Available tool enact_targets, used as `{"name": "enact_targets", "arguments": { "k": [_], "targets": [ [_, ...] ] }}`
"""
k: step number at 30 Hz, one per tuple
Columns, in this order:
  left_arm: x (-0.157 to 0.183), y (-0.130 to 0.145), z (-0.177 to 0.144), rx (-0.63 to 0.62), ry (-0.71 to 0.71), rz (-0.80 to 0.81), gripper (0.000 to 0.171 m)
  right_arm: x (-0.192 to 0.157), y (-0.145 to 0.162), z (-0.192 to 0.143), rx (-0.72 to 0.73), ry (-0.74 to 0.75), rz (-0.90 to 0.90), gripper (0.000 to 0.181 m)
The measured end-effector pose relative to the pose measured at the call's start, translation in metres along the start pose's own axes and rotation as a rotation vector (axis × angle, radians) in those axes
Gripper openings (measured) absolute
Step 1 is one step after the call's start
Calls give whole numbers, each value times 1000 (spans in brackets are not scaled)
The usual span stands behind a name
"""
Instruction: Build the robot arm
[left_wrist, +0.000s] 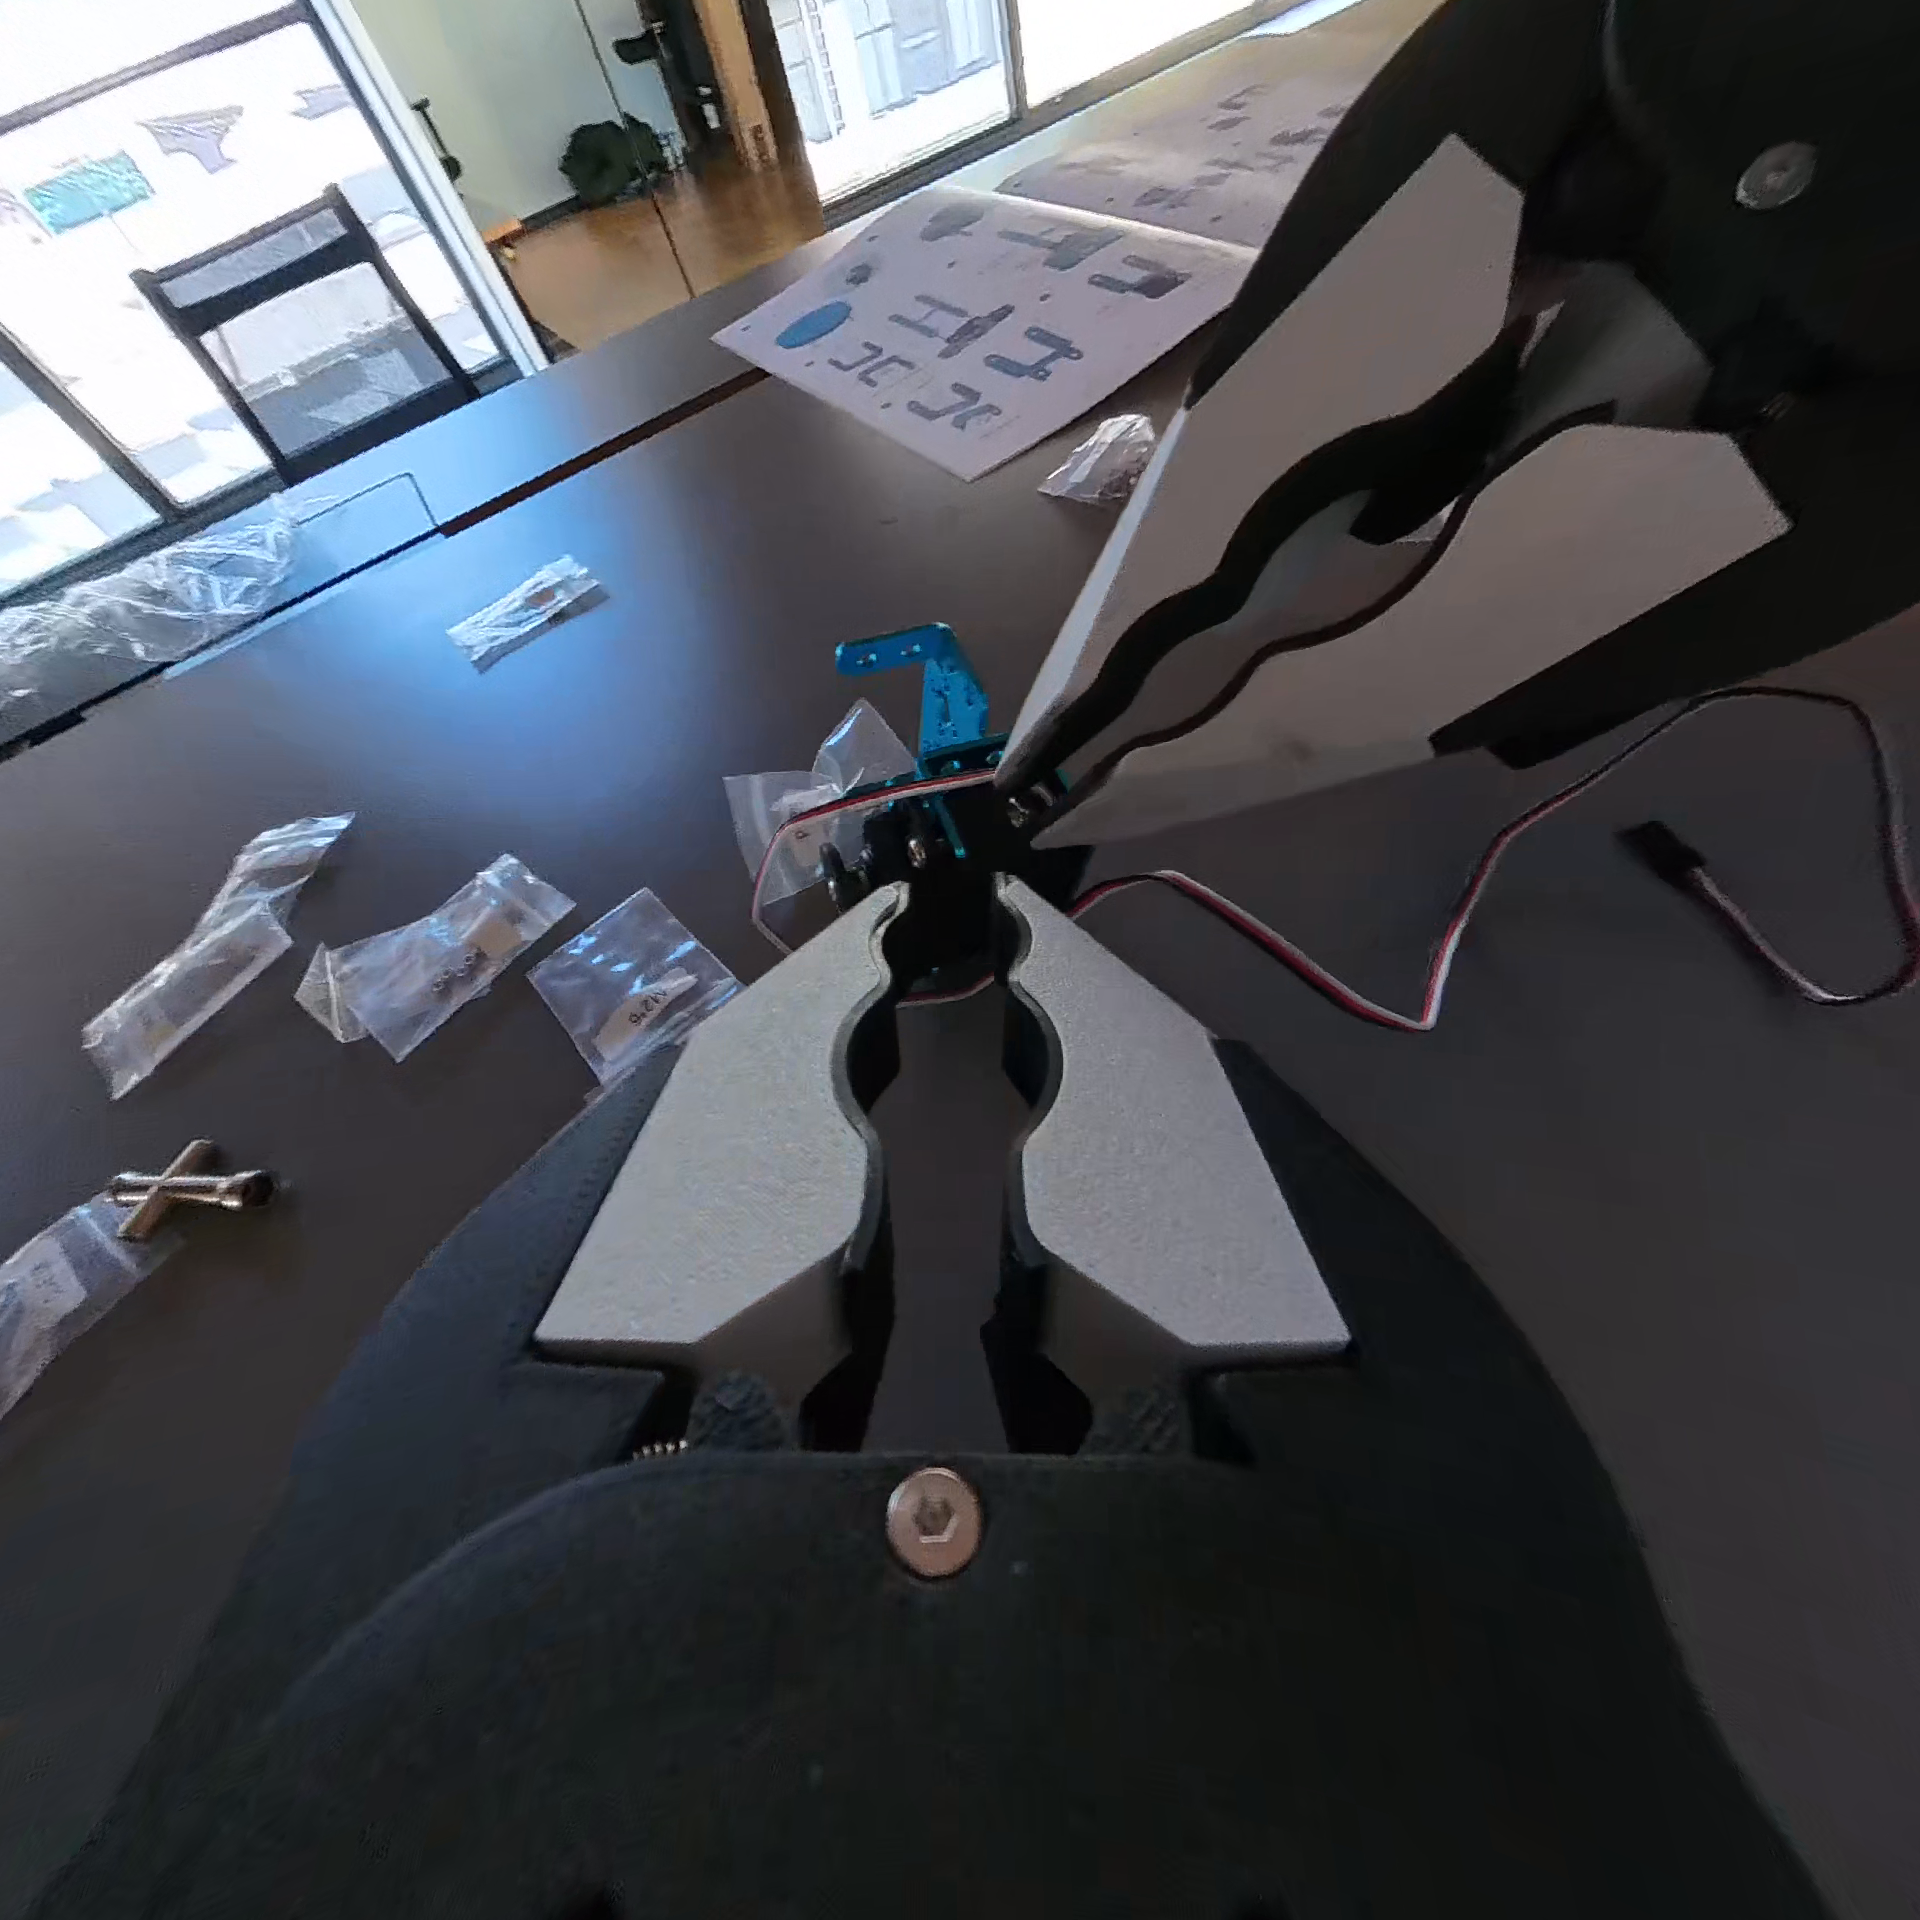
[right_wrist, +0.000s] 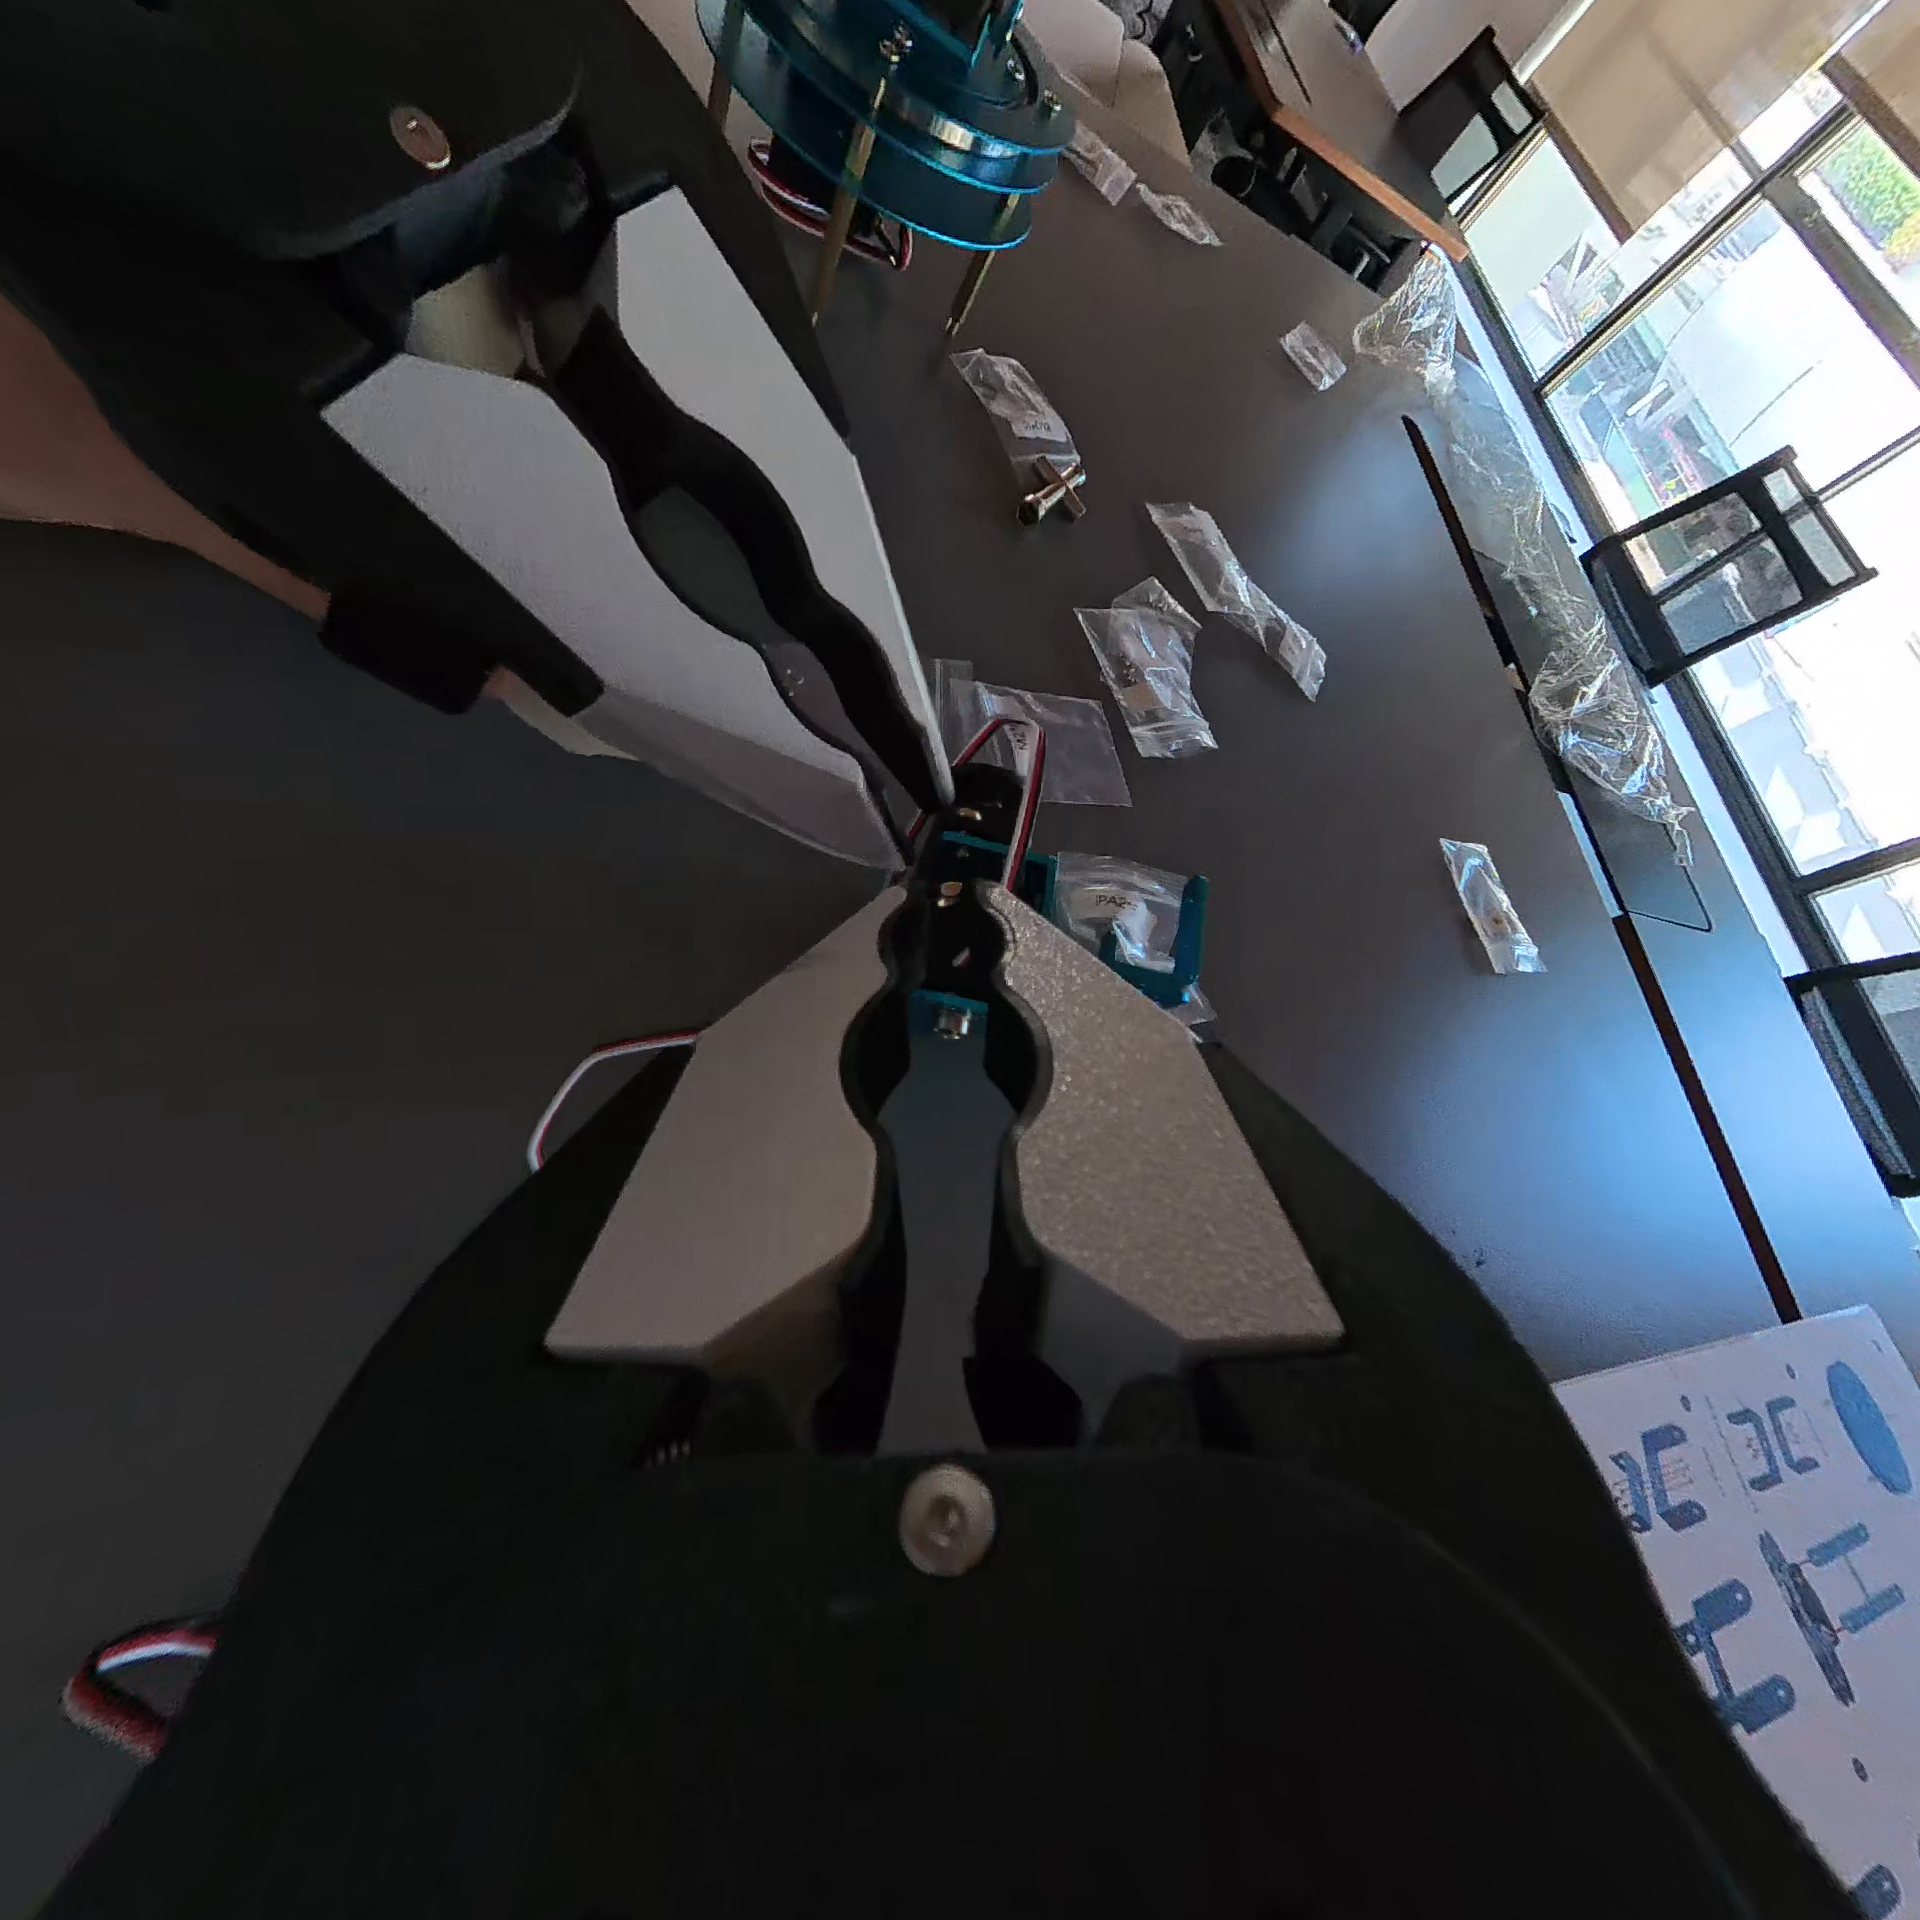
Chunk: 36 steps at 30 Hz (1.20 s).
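Observation:
A small black servo (left_wrist: 940, 925) joined to a blue metal bracket (left_wrist: 935, 696) is held just above the dark table (left_wrist: 540, 790). My left gripper (left_wrist: 948, 899) is shut on the servo body. My right gripper (left_wrist: 1023, 808) comes in from the upper right and is shut on the side of the assembly, where small screws show. In the right wrist view my right gripper (right_wrist: 940, 896) clamps the black part, with the bracket (right_wrist: 1184, 935) beyond it and my left gripper (right_wrist: 923, 826) meeting it from the upper left. The servo's red, white and black wire (left_wrist: 1351, 987) trails right to a black plug (left_wrist: 1662, 840).
Several small clear bags of hardware (left_wrist: 436, 956) and a metal cross wrench (left_wrist: 187, 1184) lie to the left. A printed parts sheet (left_wrist: 987, 322) lies at the far side. A blue round base on brass legs (right_wrist: 914, 125) stands nearby. Crumpled plastic wrap (left_wrist: 156, 592) and a chair (left_wrist: 301, 312) are by the window. Both grippers' tips are close together, under 4 cm apart. The black plug (left_wrist: 1662, 840) is about 15 cm from both grippers' fingertips.

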<state>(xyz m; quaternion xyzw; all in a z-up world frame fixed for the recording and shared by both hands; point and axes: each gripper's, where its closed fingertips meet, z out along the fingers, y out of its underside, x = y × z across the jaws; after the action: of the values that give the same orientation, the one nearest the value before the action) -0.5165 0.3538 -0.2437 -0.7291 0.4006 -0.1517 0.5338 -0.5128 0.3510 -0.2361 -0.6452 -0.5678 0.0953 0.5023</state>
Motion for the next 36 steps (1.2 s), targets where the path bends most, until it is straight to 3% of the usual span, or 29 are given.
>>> {"name": "enact_targets", "arguments": {
  "k": [36],
  "targets": [
    [-4,-8,7,-22,-148,120,13,7,3,4,-6,-46,13,6]
  ]
}}
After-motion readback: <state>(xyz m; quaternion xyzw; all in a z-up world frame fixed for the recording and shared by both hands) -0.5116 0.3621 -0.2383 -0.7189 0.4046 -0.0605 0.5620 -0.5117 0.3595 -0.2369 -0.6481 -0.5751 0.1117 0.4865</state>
